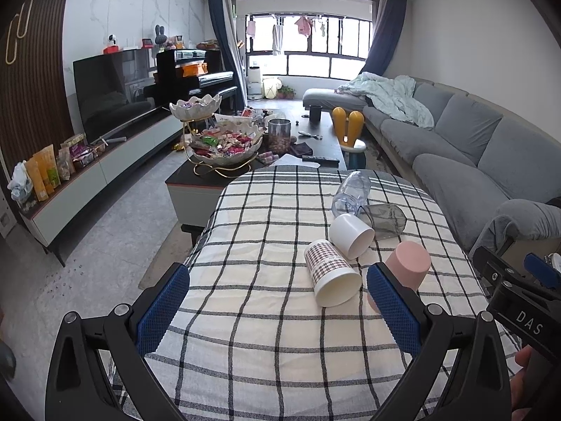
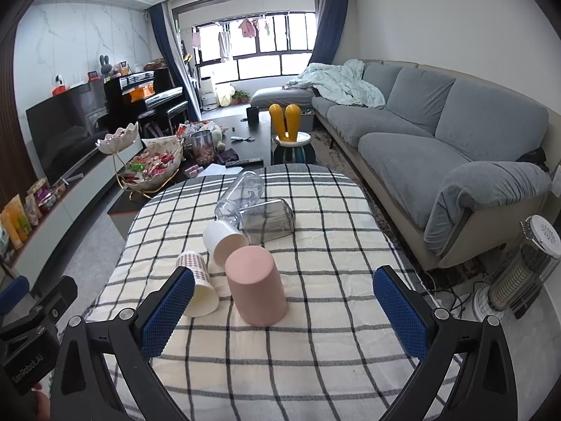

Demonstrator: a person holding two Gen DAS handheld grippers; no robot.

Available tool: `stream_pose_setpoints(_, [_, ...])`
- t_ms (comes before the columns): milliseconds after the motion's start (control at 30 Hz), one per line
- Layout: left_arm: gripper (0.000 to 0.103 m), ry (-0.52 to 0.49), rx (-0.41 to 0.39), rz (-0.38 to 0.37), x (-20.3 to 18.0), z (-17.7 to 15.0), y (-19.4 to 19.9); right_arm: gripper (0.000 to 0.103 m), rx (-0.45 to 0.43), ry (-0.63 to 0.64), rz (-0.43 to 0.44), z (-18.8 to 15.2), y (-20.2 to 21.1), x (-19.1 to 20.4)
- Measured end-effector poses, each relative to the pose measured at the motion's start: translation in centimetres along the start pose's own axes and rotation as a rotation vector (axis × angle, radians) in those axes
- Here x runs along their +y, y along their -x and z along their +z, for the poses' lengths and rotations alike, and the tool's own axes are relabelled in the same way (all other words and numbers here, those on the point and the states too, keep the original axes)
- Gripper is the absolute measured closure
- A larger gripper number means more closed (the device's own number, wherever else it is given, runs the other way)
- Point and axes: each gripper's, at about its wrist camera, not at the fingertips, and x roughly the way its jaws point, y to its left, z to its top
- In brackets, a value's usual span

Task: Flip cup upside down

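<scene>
The next cup should be gripped across its side and turned until the rim meets the checked cloth [image 2: 315, 333]. The pink cup [image 2: 256, 286] already stands mouth-down between the spread fingers of the right gripper [image 2: 284, 308]; the left gripper [image 1: 278, 301] is spread too, the patterned cup [image 1: 331, 273] lying sideways between its fingers

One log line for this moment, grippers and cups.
left gripper: open, empty | right gripper: open, empty | pink plastic cup: upside down on checked tablecloth | other four cups: on sides
</scene>
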Motion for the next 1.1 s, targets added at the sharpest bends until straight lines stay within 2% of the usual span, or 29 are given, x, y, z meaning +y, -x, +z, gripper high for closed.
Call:
stream_pose_setpoints(800, [0.000,0.002,0.008,-0.008,-0.08,-0.20,0.12,0.001,0.002,-0.001,0.002,0.04,-0.12,0.04])
stream_pose_setpoints(1100, [0.000,0.014,0.033,-0.032,0.14,-0.21,-0.18,0.001,0.003,-0.002,0.001,0.00,-0.14,0.02])
